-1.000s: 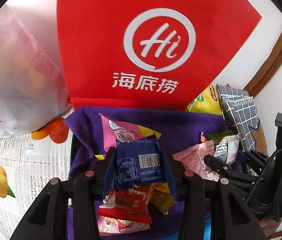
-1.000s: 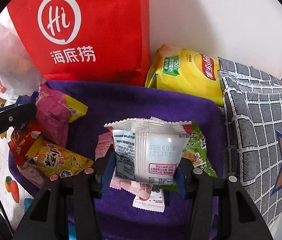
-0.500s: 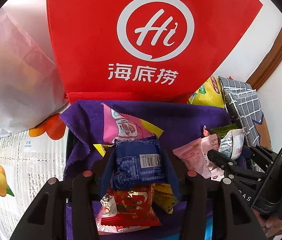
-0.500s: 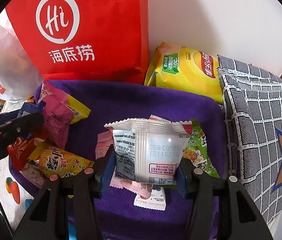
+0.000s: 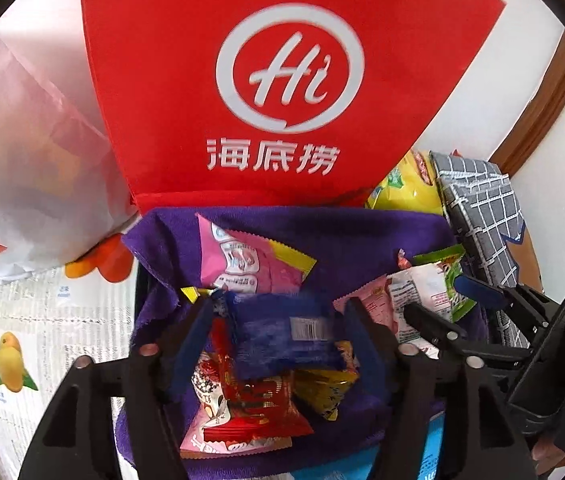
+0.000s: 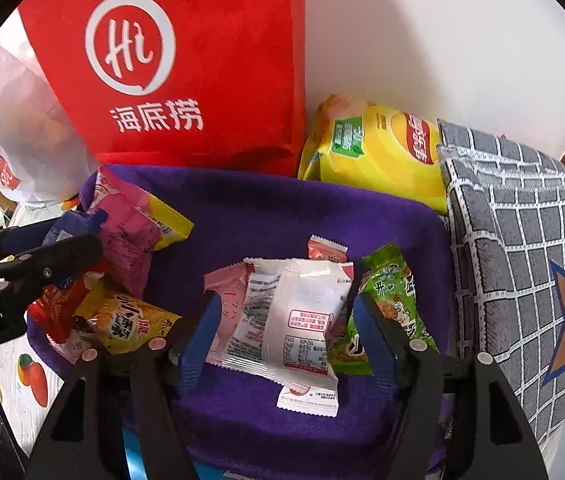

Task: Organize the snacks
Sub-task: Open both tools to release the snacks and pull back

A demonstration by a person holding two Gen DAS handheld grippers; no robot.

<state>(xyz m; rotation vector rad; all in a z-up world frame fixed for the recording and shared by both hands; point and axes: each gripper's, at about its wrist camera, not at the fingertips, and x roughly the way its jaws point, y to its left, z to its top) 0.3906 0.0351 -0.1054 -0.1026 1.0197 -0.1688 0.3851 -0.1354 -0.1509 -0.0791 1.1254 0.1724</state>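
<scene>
In the left wrist view, the left gripper (image 5: 278, 344) was spread wide around a blurred blue packet (image 5: 282, 336), ungripped above the purple cloth (image 5: 362, 240); it could have tumbled astray. In the right wrist view, the right gripper (image 6: 282, 336) was parted beside a white packet (image 6: 294, 320) lying on the cloth, liable to be snagged.

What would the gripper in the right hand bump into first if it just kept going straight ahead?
Probably the white snack packet lying between the right gripper's open fingers. Past it lie a small red-and-white packet, bare purple cloth and the yellow chip bag by the wall. Depth is hard to judge.
</scene>
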